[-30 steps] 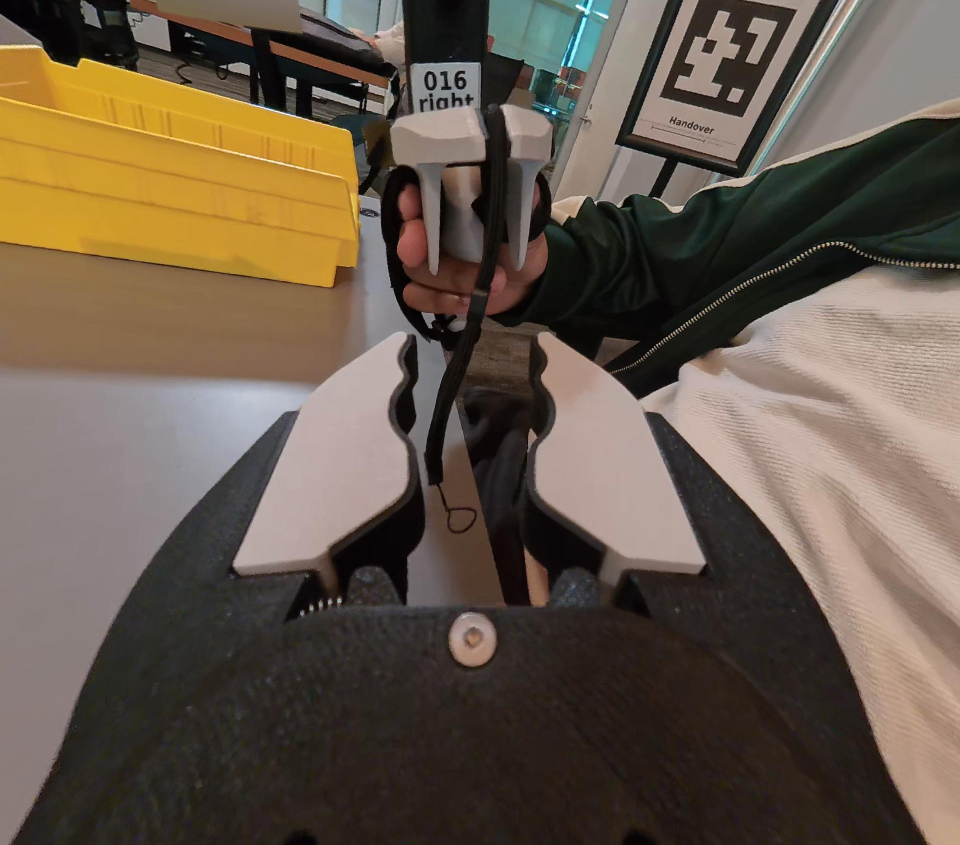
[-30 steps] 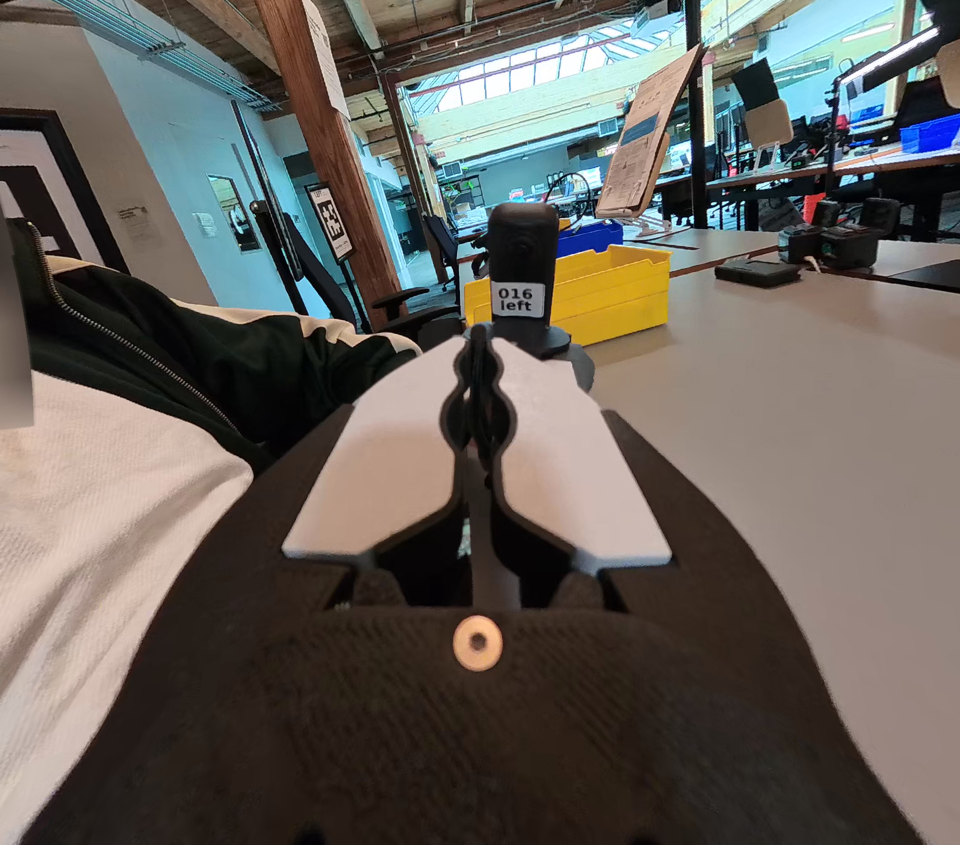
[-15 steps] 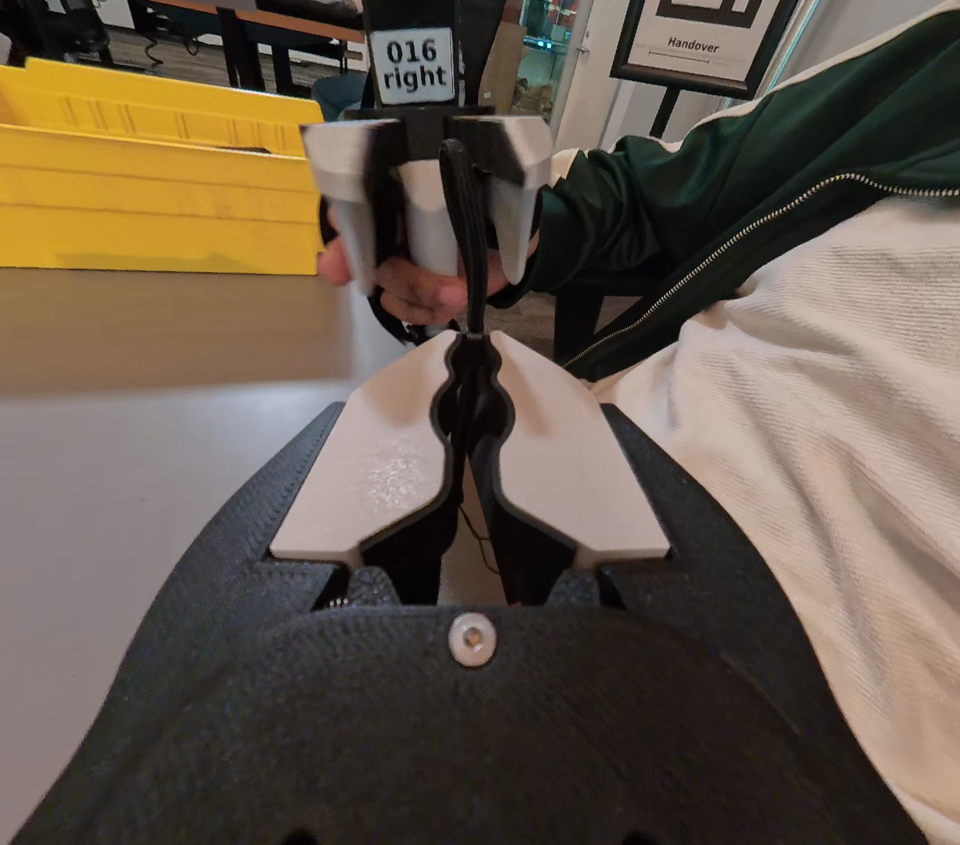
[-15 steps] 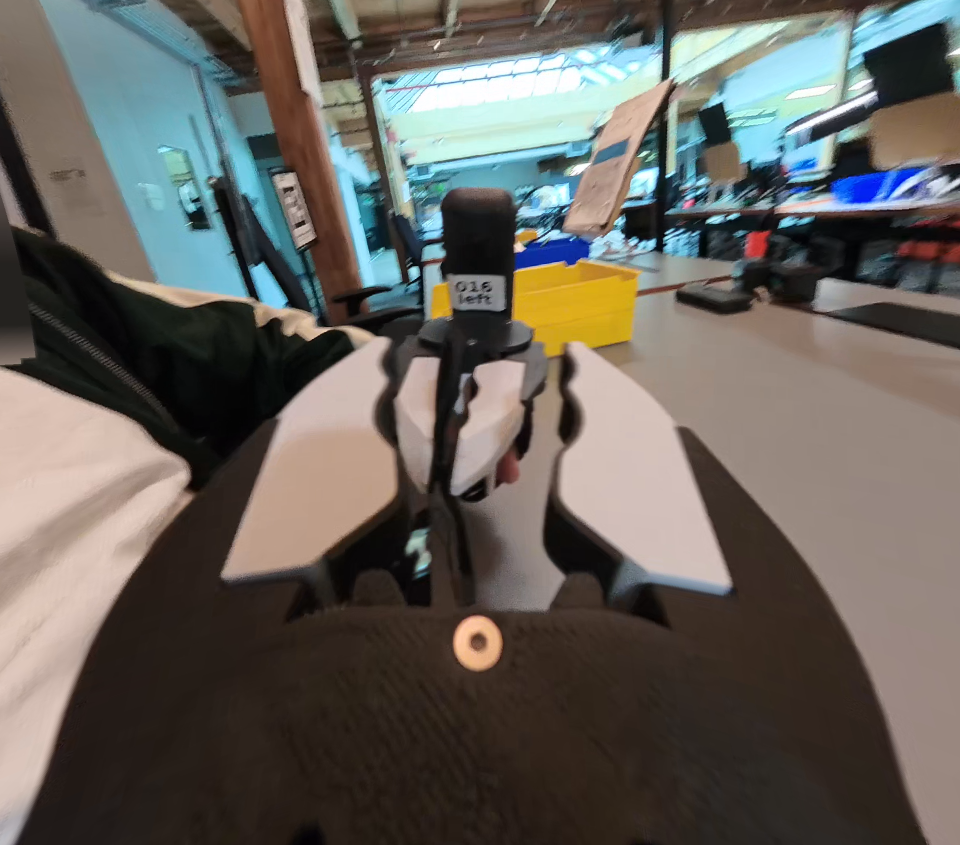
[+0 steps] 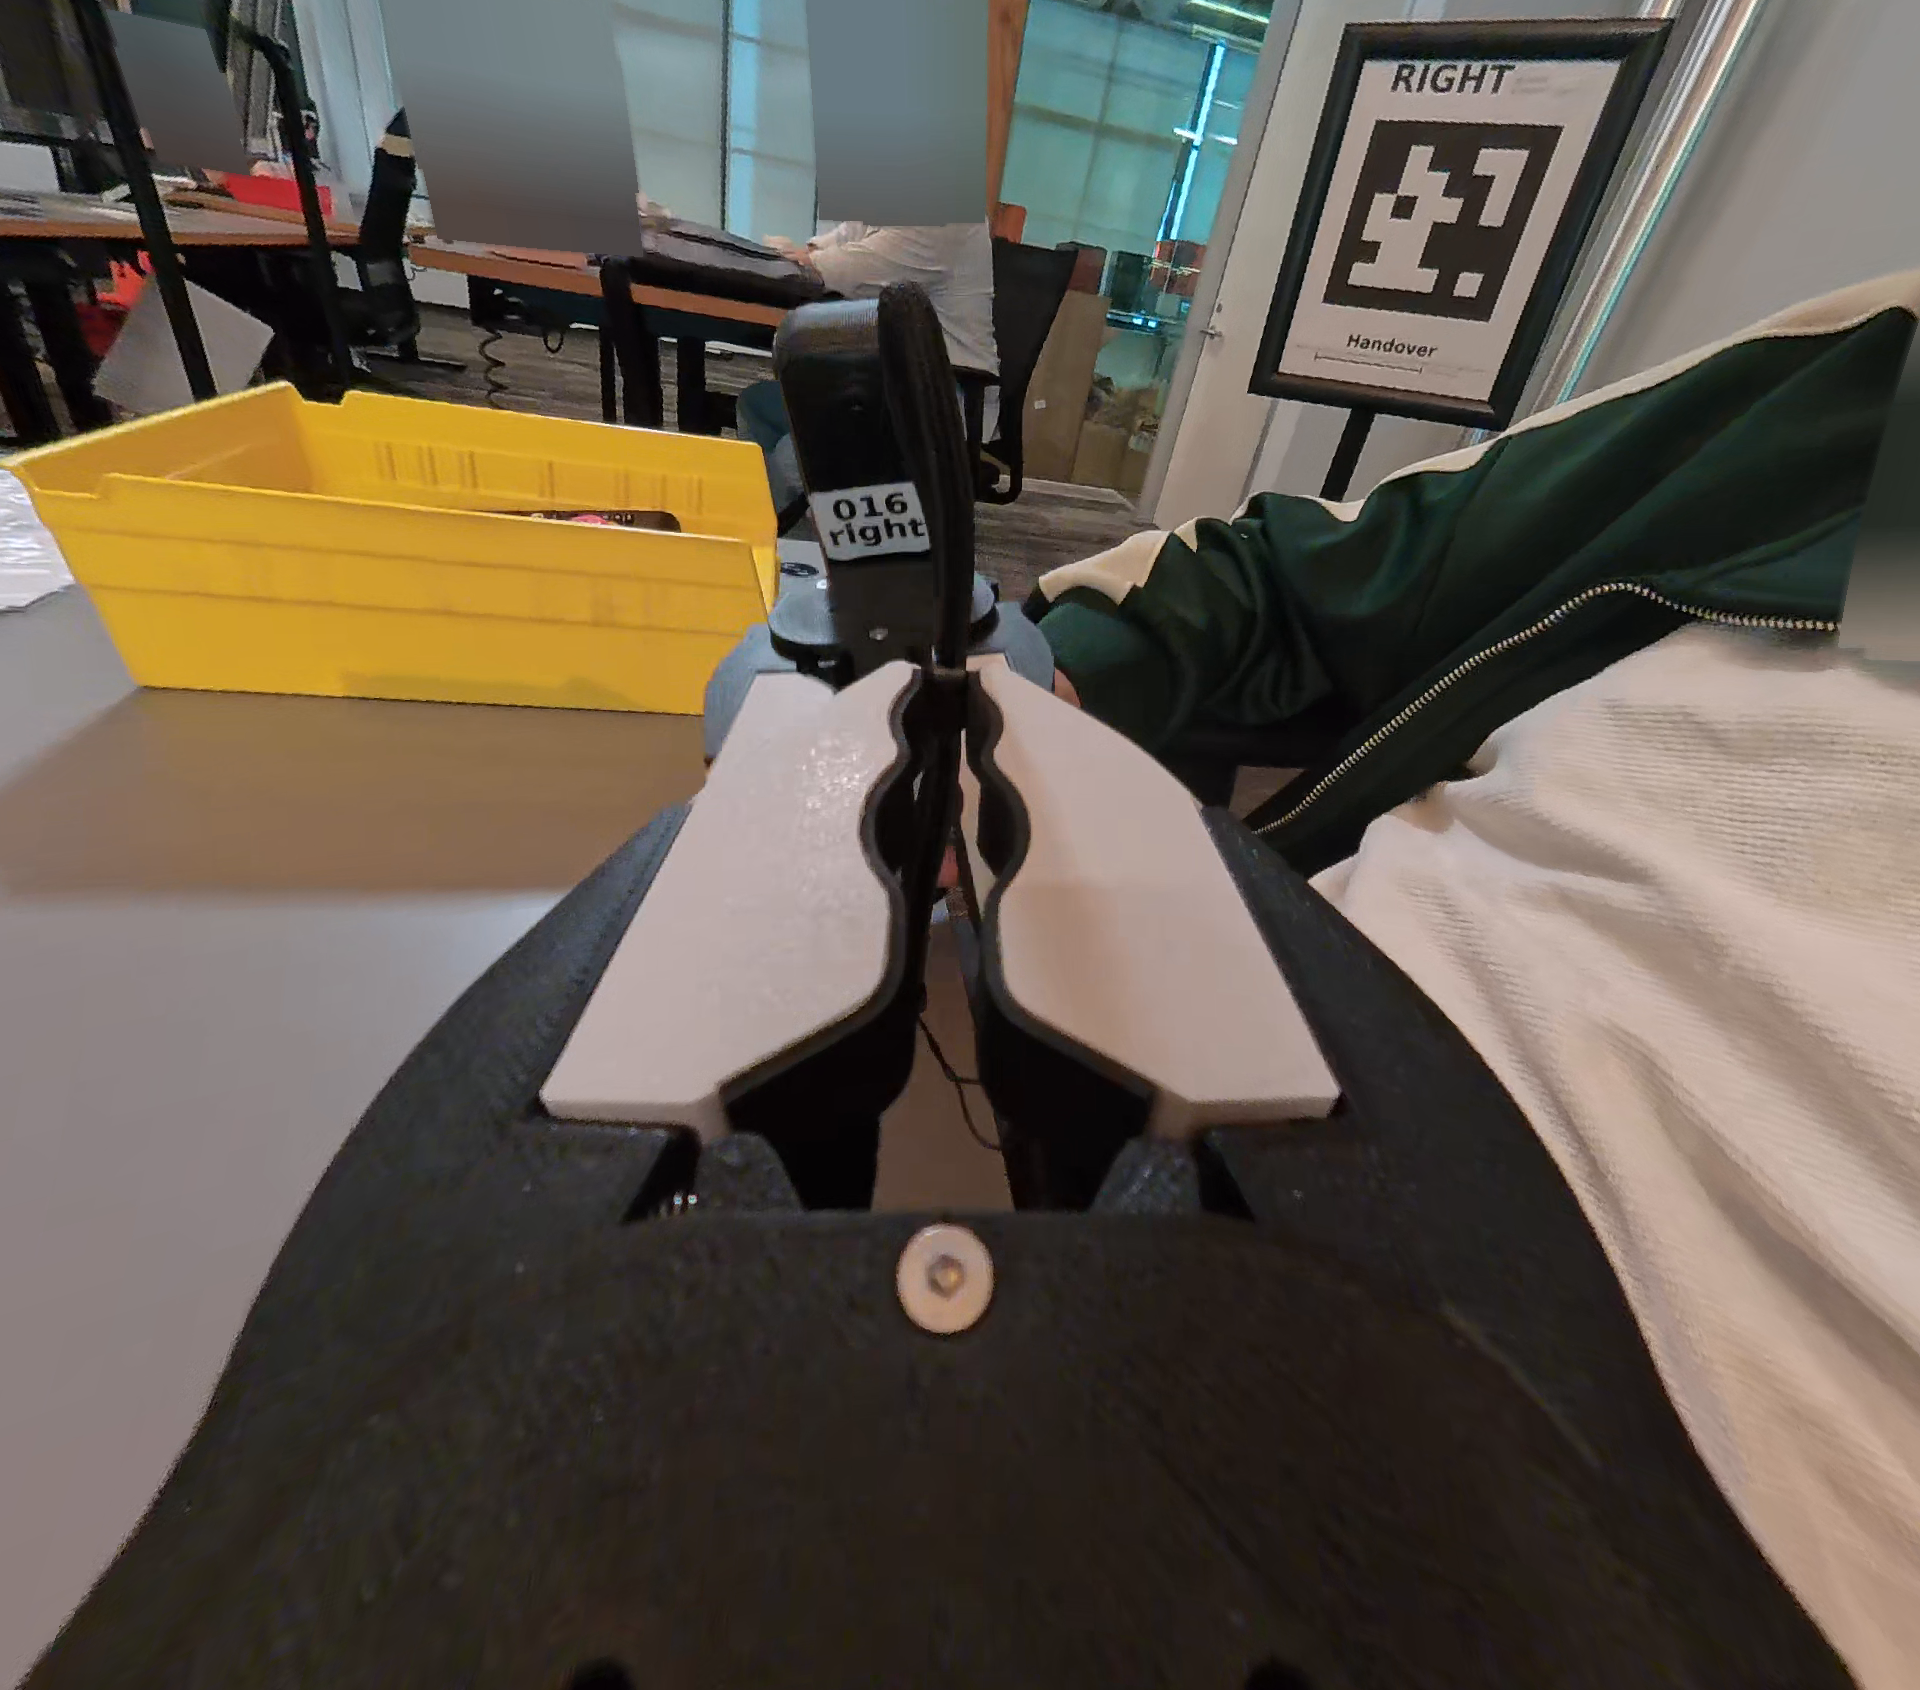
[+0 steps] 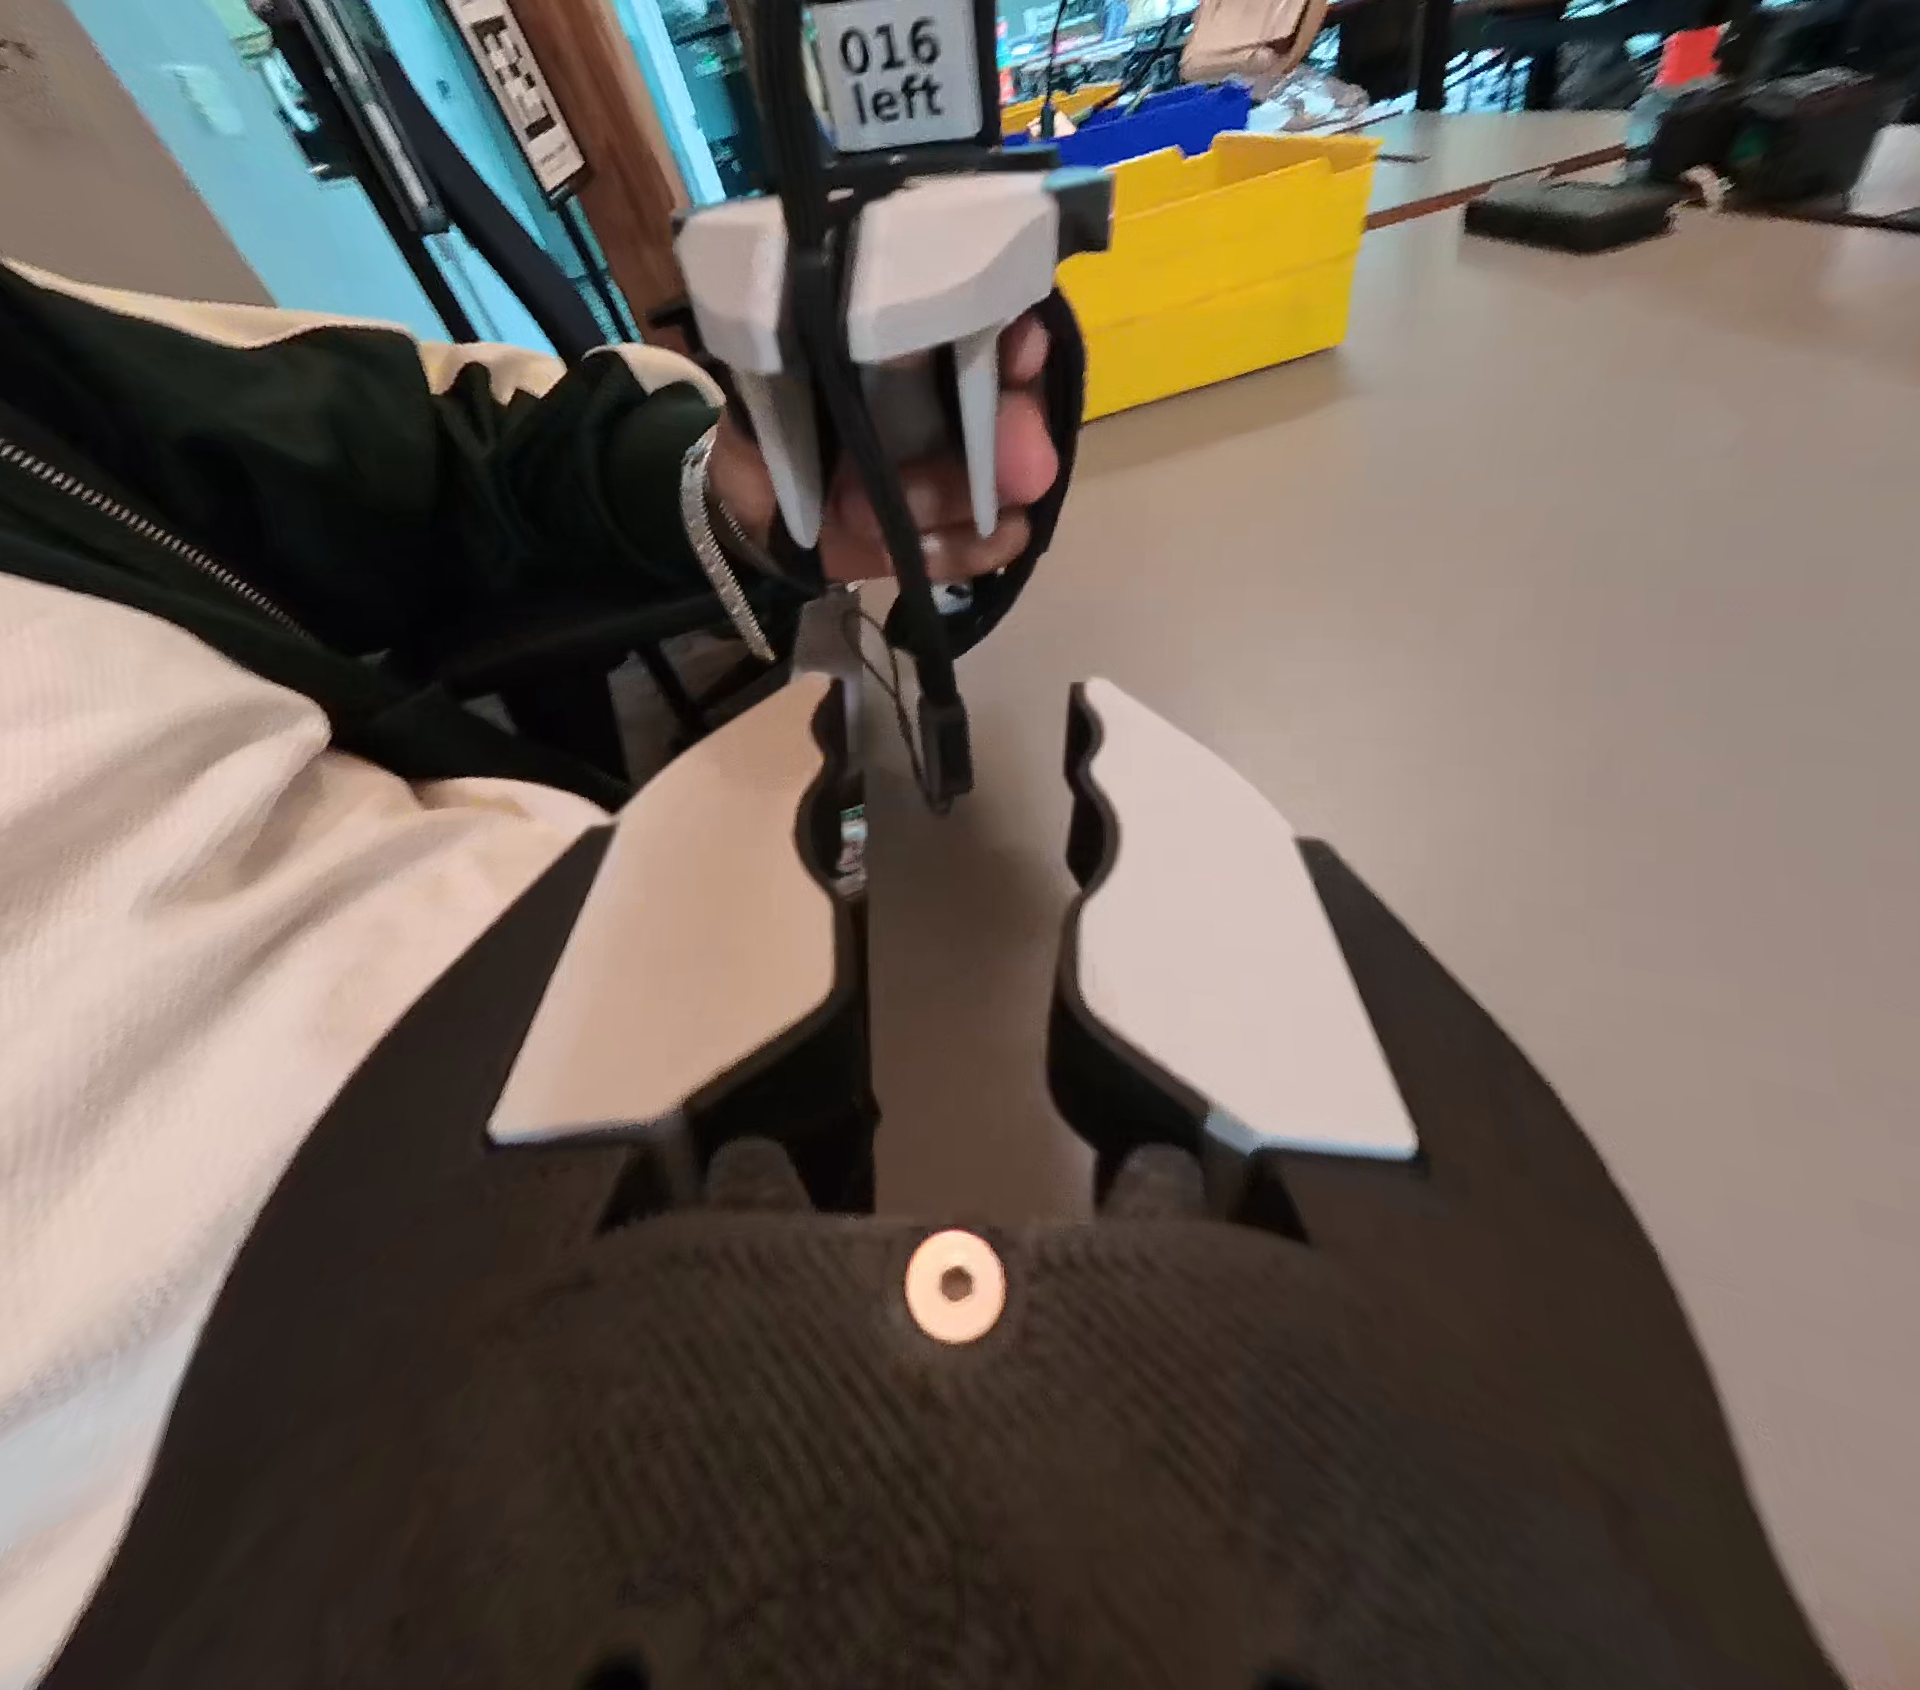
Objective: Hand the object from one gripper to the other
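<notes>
My left tongs (image 5: pixel 940 690) clamped on 1 black strap (image 6: pixel 888 497), my right tongs (image 6: pixel 951 695) spread wide below it, 1 yellow bin (image 5: pixel 416 560) beyond on the surface (image 5: pixel 260 913).

Two tongs (image 5: pixel 943 684), one black strap (image 6: pixel 883 487), one yellow bin (image 5: pixel 416 560)

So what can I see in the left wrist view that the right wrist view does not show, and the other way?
Only the left wrist view shows the left gripper from behind, jaws closed on the black strap, and the framed marker sign. Only the right wrist view shows the right gripper with jaws open and empty, the strap's free end hanging between them, and the hand holding the left gripper. Both show the strap, a yellow bin and the grey table.
</notes>
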Action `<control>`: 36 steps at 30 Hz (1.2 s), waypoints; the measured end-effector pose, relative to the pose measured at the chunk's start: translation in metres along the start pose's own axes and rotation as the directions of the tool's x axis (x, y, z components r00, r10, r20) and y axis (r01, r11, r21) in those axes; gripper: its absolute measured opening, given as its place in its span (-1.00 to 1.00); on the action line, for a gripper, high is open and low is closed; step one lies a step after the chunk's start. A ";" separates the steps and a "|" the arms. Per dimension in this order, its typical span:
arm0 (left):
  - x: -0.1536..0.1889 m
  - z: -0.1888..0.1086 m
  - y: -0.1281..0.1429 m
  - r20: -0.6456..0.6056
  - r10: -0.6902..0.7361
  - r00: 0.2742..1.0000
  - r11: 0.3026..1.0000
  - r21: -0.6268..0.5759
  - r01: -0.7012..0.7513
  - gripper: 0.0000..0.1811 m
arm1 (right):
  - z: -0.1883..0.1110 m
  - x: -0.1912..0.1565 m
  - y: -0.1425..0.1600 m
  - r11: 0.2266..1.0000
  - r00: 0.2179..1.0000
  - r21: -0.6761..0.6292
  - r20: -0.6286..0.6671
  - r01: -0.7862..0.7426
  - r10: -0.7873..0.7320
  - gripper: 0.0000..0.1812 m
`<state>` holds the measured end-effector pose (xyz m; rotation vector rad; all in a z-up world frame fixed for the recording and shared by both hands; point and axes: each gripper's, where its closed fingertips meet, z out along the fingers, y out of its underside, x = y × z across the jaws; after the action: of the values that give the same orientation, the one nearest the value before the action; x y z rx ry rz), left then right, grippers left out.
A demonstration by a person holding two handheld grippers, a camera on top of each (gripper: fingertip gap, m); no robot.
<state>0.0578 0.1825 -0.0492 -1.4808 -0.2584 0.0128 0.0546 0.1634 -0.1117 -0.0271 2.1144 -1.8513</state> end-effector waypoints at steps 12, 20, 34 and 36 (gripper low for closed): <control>0.005 0.004 -0.001 -0.031 -0.029 0.999 0.999 0.014 0.029 -0.95 | 0.006 -0.013 0.006 0.999 0.998 -0.029 0.060 0.020 -0.019 -0.74; 0.004 0.002 -0.003 -0.032 -0.035 0.999 0.999 0.022 0.036 -0.95 | 0.005 -0.014 0.007 0.999 0.997 -0.036 0.081 -0.005 0.008 -0.85; -0.016 -0.002 -0.007 0.041 -0.124 0.991 0.988 0.100 0.120 -0.42 | -0.001 -0.011 -0.006 1.000 0.998 0.031 0.056 0.001 -0.003 -0.92; -0.027 -0.007 -0.007 0.072 -0.170 0.983 0.978 0.136 0.160 -0.28 | -0.003 -0.010 -0.010 0.998 0.999 0.055 0.050 -0.007 0.004 -0.92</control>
<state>0.0314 0.1701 -0.0468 -1.3269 -0.4396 -0.0420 0.0609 0.1672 -0.0992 -0.0543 2.0278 -1.8851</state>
